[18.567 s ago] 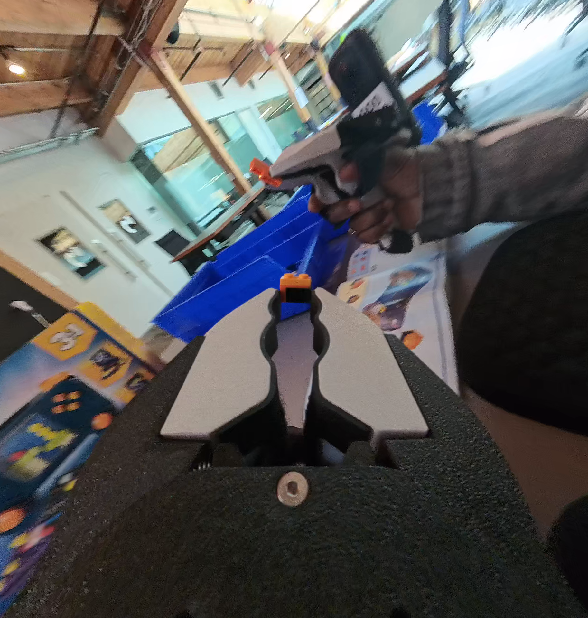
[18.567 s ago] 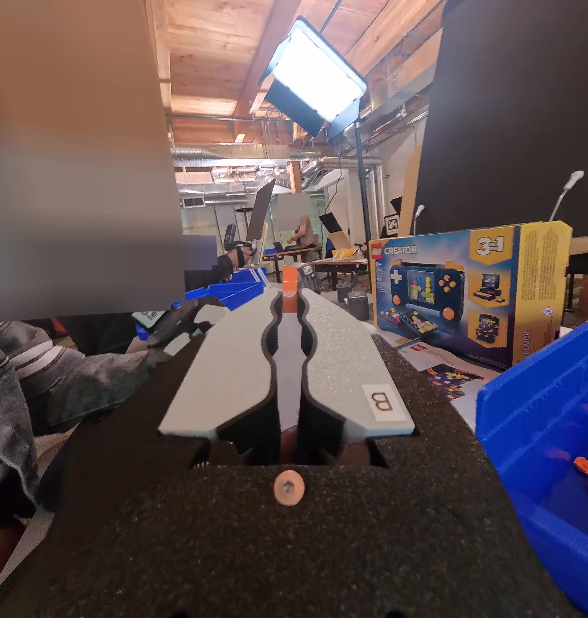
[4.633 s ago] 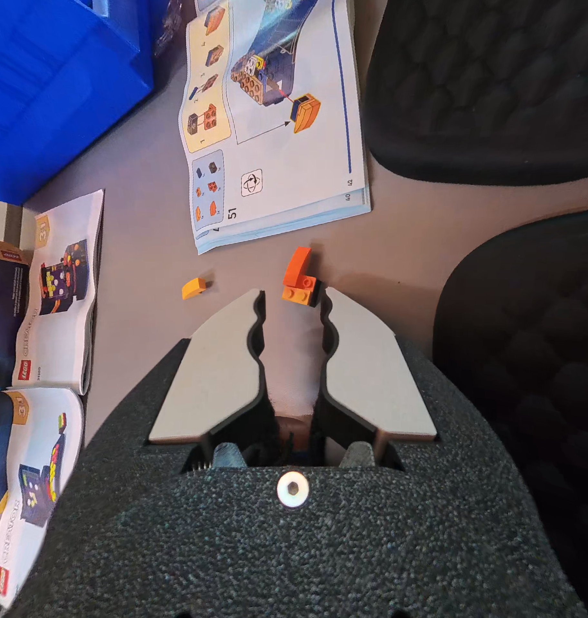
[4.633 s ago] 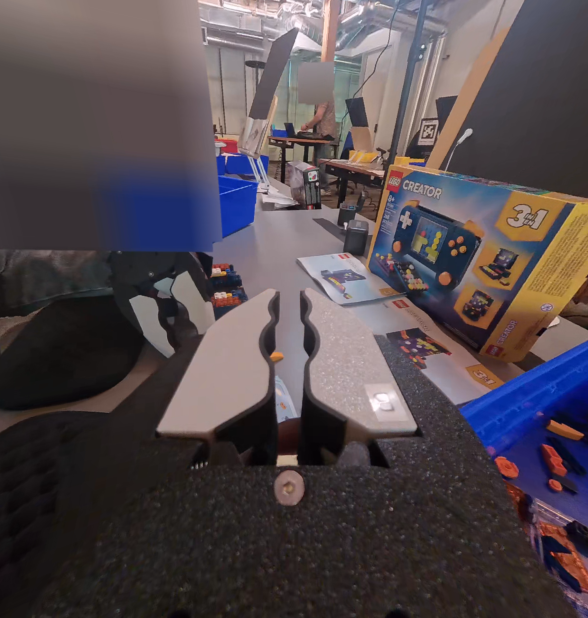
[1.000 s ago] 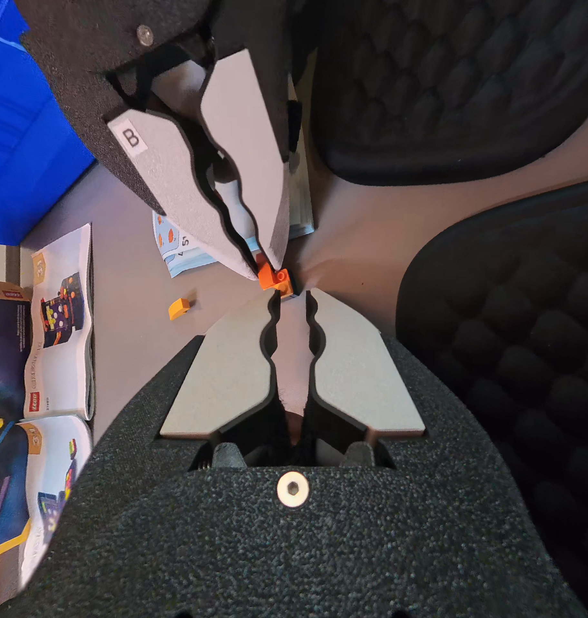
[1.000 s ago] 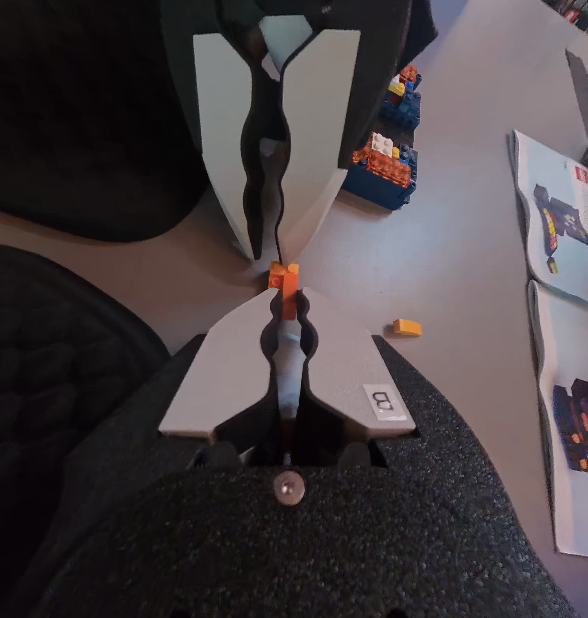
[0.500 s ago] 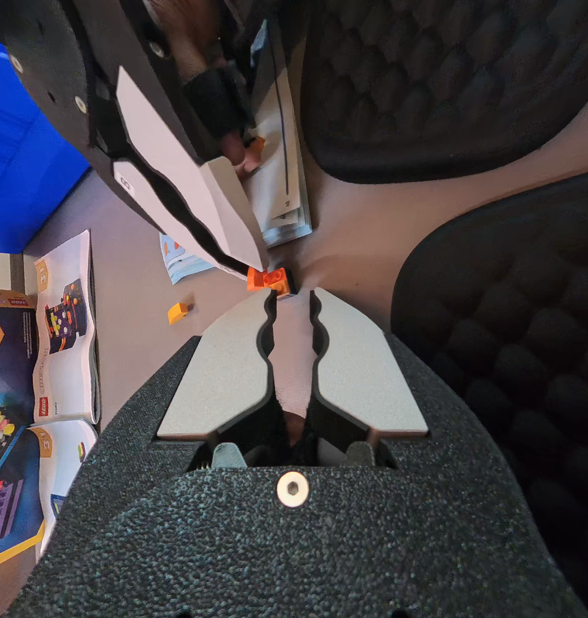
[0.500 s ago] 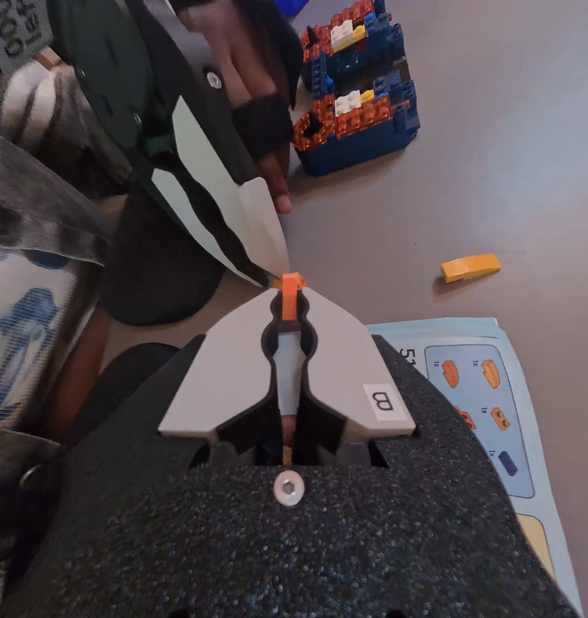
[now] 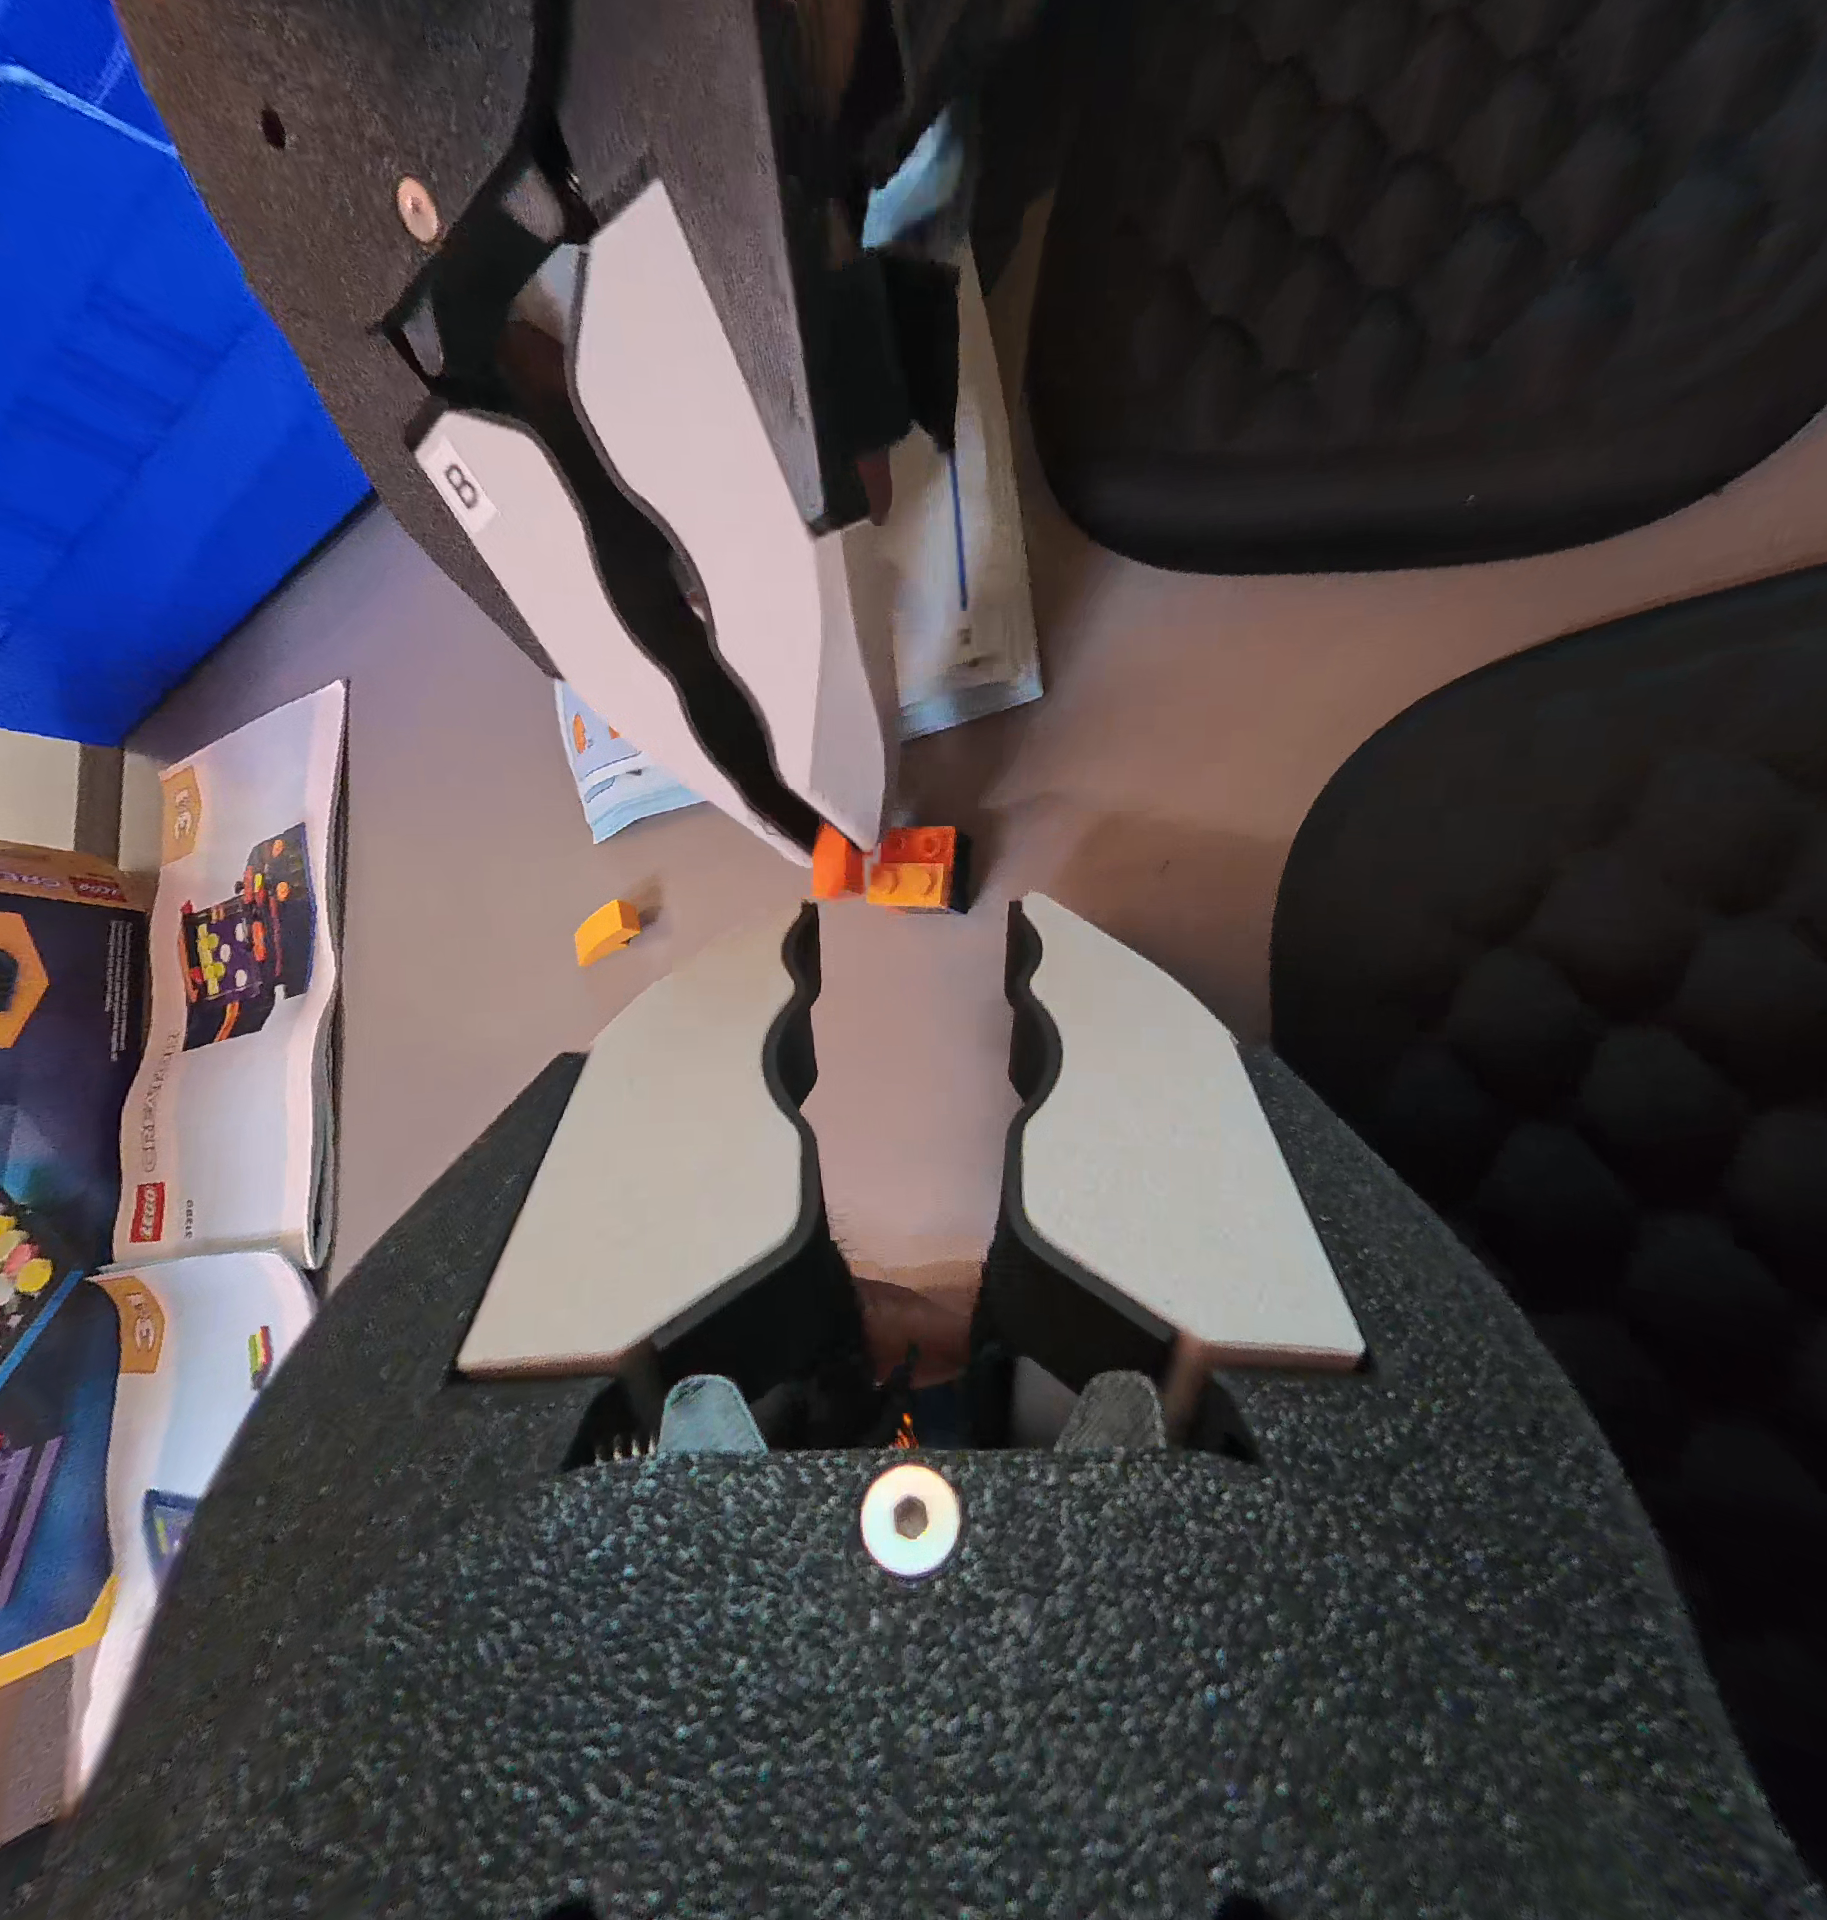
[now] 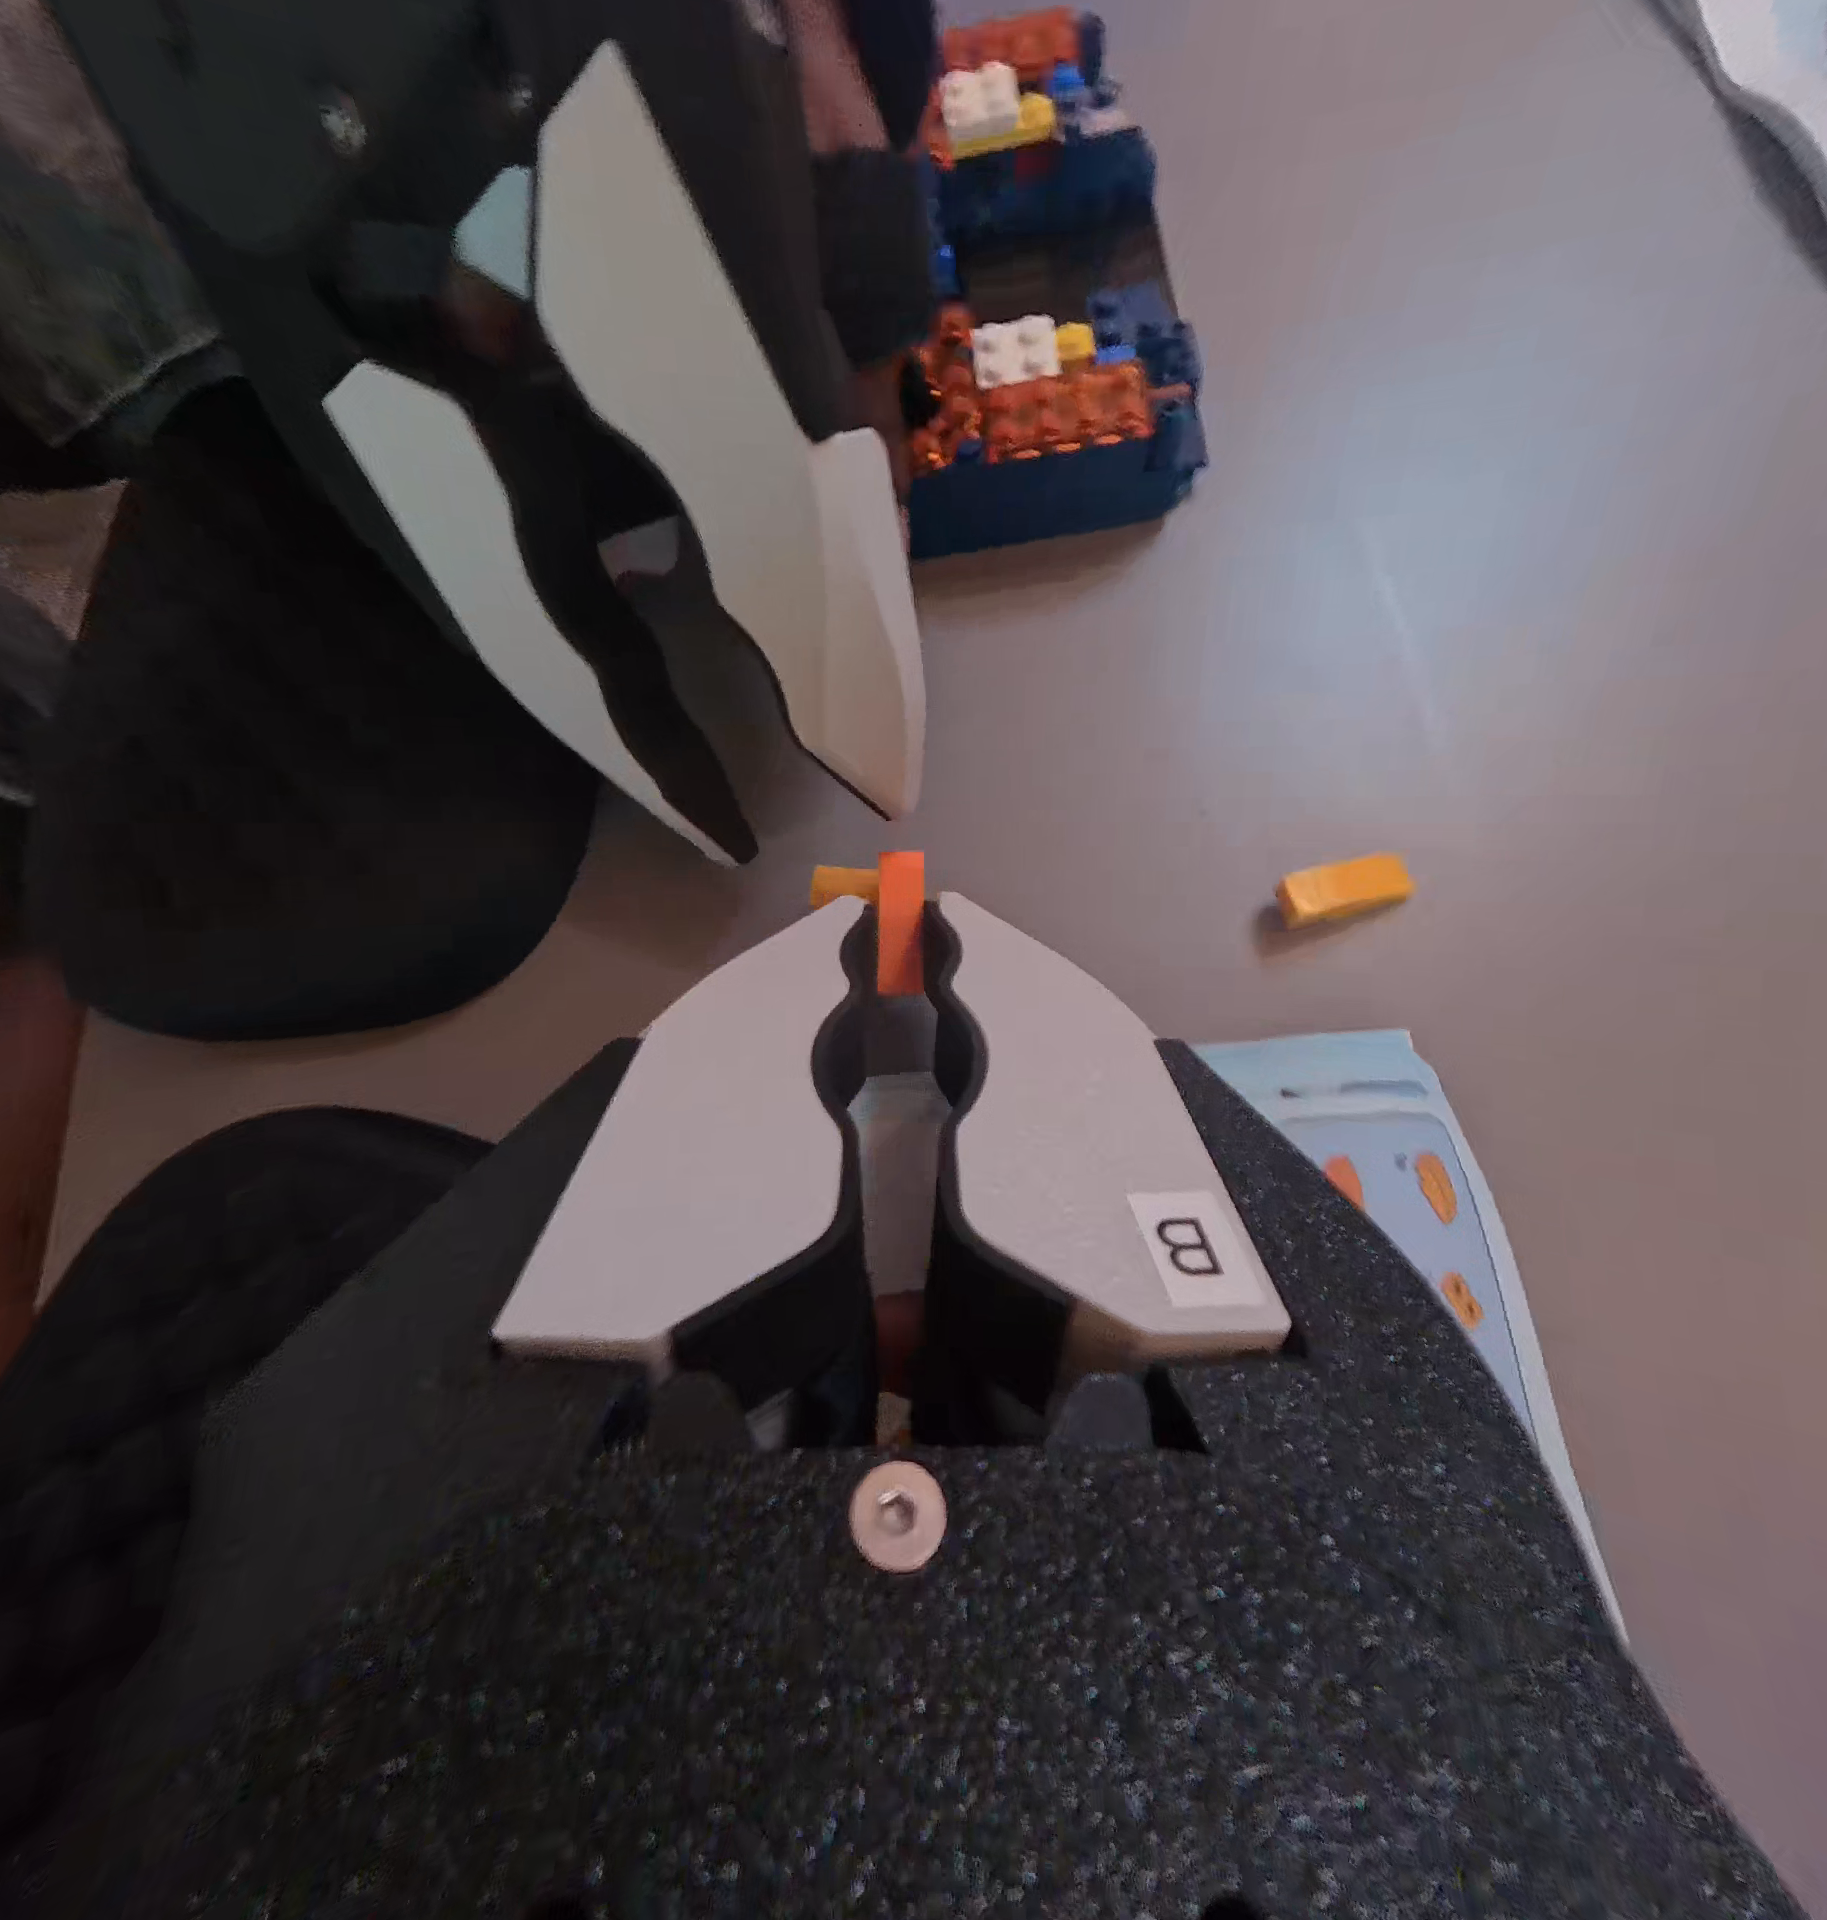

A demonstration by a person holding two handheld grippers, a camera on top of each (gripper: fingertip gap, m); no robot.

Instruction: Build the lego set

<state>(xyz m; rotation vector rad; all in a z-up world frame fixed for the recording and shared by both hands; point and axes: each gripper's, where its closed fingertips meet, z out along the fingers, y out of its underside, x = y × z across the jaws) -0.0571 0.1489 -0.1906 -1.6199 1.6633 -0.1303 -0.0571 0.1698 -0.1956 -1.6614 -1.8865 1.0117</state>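
**Orange brick pinched at right tool tip, brick cluster on surface**

Right tool (image 10: 896, 909): clamped on a thin orange brick (image 10: 901, 920), pads pressing both flat faces, brick upright and poking past the tips. The brick meets a small orange-and-black brick cluster (image 9: 919, 871) resting on the grey surface (image 10: 1460, 675).

Left tool (image 9: 909, 914): jaws apart, empty, just short of the cluster, not touching.

Around: loose yellow-orange curved piece (image 10: 1340, 902) near; blue-and-orange brick build (image 10: 1054, 416) farther off; open instruction booklet (image 10: 1408, 1164) beside the right tool; blue bin (image 9: 109, 416) and more booklets (image 9: 244, 966) to the side; black cushions (image 9: 1563, 1039).
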